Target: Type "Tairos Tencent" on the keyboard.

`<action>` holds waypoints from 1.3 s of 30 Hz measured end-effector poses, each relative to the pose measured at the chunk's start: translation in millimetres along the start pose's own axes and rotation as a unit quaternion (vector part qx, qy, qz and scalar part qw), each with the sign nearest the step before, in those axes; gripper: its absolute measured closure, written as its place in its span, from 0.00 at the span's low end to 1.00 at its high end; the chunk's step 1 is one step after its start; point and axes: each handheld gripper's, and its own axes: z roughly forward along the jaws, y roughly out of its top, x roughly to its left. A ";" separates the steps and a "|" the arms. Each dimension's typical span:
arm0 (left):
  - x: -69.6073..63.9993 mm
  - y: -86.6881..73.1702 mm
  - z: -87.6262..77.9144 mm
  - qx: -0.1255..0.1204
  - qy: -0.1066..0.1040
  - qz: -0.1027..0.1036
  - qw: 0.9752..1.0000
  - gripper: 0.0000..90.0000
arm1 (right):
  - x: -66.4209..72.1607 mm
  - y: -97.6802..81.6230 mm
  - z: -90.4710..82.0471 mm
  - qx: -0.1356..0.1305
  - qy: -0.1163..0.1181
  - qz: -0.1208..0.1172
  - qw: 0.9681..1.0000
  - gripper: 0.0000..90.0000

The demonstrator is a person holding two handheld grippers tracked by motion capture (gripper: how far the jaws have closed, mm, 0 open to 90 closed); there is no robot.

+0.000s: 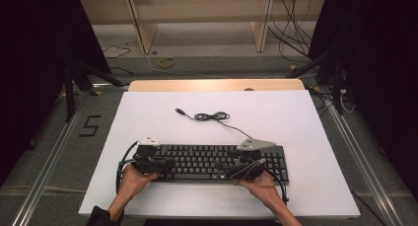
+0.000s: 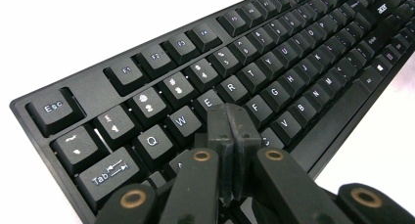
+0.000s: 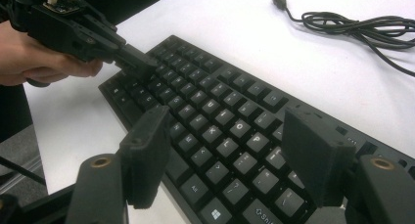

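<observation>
Both my tongs poised over a black keyboard [image 1: 212, 163] on the white tabletop [image 1: 148, 112].

The keyboard lies in the lower middle of the high view, long side across the frame, and its cable [image 1: 213, 117] runs to a loose coil in the centre with the plug at the upper left of that coil. My left tongs [image 2: 231, 131] sit at the keyboard's left end; in the left gripper view the two jaws are pressed together with nothing between them, their tips over the keys just below the W and E keys. My right tongs [image 3: 225, 155] hover over the keyboard's right part with the jaws spread wide, holding nothing, keys visible in the gap. In the right gripper view my left hand [image 3: 34, 57] shows at the upper left.
</observation>
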 end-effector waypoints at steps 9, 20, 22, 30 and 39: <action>0.8 -0.1 1.5 0.007 0.002 -0.002 1.000 0.99 | 0.9 -2.0 -2.0 0.003 0.000 0.000 1.000 0.40; 2.1 -0.8 2.9 0.013 0.003 -0.003 1.000 0.99 | 1.9 -2.5 -3.2 0.003 0.000 -0.002 1.000 0.40; 1.3 -0.8 1.6 0.005 0.002 -0.007 1.000 0.99 | 1.8 -2.4 -3.2 0.002 0.000 -0.002 1.000 0.40; -0.2 1.0 -7.8 -0.026 -0.013 -0.016 0.999 0.80 | 2.5 -2.7 -1.8 0.004 0.001 -0.001 1.000 0.40; -3.2 1.2 -13.6 -0.051 -0.024 -0.023 0.998 0.54 | 4.6 -2.4 -0.2 0.005 0.003 -0.002 1.000 0.40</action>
